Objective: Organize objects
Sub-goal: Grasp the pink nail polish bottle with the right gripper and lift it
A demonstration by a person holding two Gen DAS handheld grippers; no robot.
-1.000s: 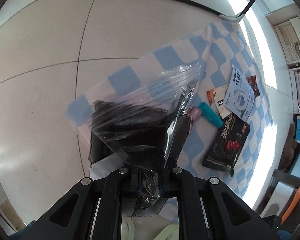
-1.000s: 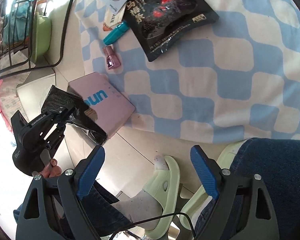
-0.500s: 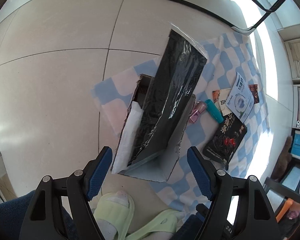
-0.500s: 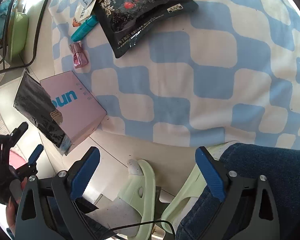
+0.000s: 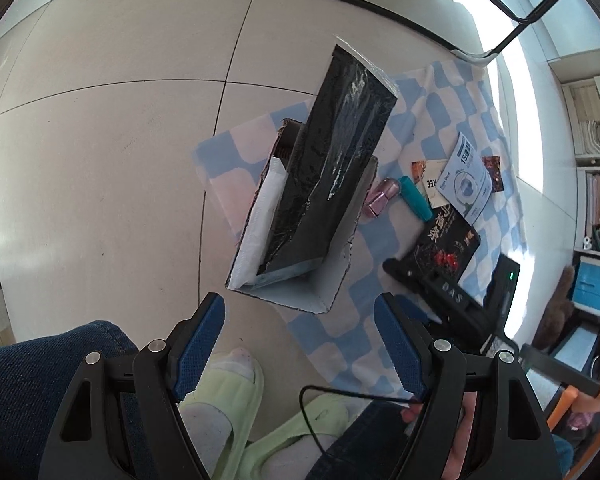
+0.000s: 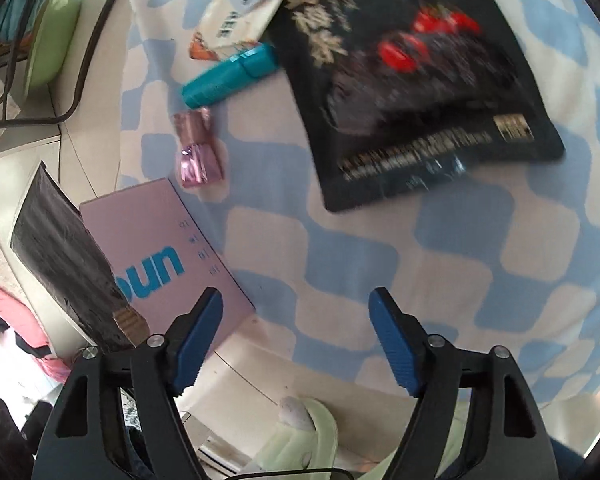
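A black plastic-wrapped pack point(image 5: 332, 168) stands tilted in an open pink box point(image 5: 300, 288), beside a white packet point(image 5: 260, 216). My left gripper point(image 5: 300, 312) hangs open above the box's near end, holding nothing. On the blue-checked cloth point(image 6: 380, 260) lie a pink bottle point(image 6: 198, 152), a teal tube point(image 6: 228, 76) and a black snack pouch point(image 6: 412, 100). My right gripper point(image 6: 296, 304) hovers over the cloth's near edge, beside the pink box point(image 6: 172, 240). Its jaws are closing with nothing between them.
A white leaflet point(image 5: 466, 184) and small sachets lie past the tube. The person's jeans point(image 5: 40, 368) and green slippers point(image 5: 220, 392) sit near the cloth's edge. A black chair frame point(image 5: 380, 4) stands on the tile floor. Shelves point(image 5: 592, 160) line the right.
The left gripper let go of the black pack, which now stands in the box, and drew up and back. The right gripper dropped closer to the cloth and its jaws narrowed.
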